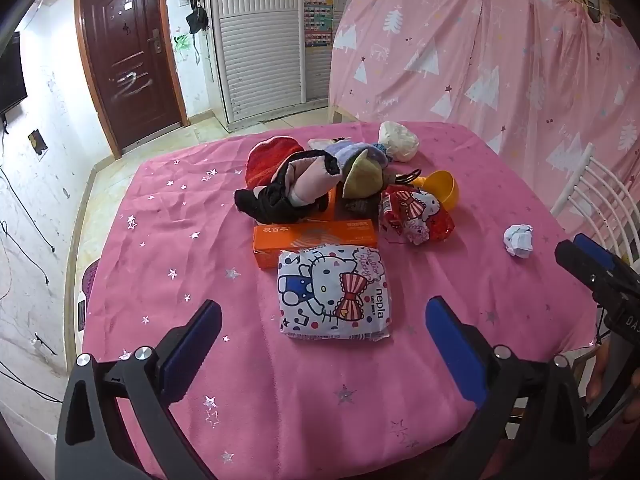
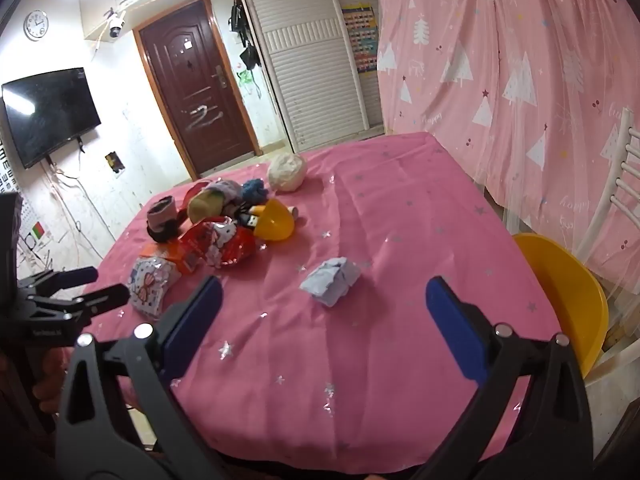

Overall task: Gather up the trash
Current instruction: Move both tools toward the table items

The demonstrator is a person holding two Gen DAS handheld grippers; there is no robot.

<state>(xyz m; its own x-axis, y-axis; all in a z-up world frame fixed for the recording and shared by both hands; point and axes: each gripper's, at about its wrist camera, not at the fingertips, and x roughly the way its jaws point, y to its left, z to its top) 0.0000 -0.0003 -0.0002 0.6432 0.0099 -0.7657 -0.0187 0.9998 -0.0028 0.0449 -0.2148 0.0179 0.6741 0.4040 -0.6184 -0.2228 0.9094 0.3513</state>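
A crumpled pale-blue paper ball [image 2: 330, 280] lies on the pink tablecloth [image 2: 400, 208], ahead of my right gripper [image 2: 325, 285], which hovers open above the cloth and holds nothing. The same ball [image 1: 519, 240] sits at the right in the left wrist view, close to the right gripper [image 1: 580, 246]. My left gripper [image 1: 324, 307] is open and bare over a Hello Kitty tissue pack [image 1: 334, 294], without touching it. A white crumpled wad [image 1: 398, 140] rests at the far side. A red Hello Kitty wrapper [image 1: 416, 214] lies by a yellow bowl [image 1: 438, 188].
An orange box [image 1: 316, 240] and a heap of socks and soft clothes [image 1: 296, 176] fill the table's middle. A yellow tub [image 2: 568, 296] and a white chair [image 2: 616, 196] stand at the right edge. A pink curtain [image 2: 520, 60] hangs behind.
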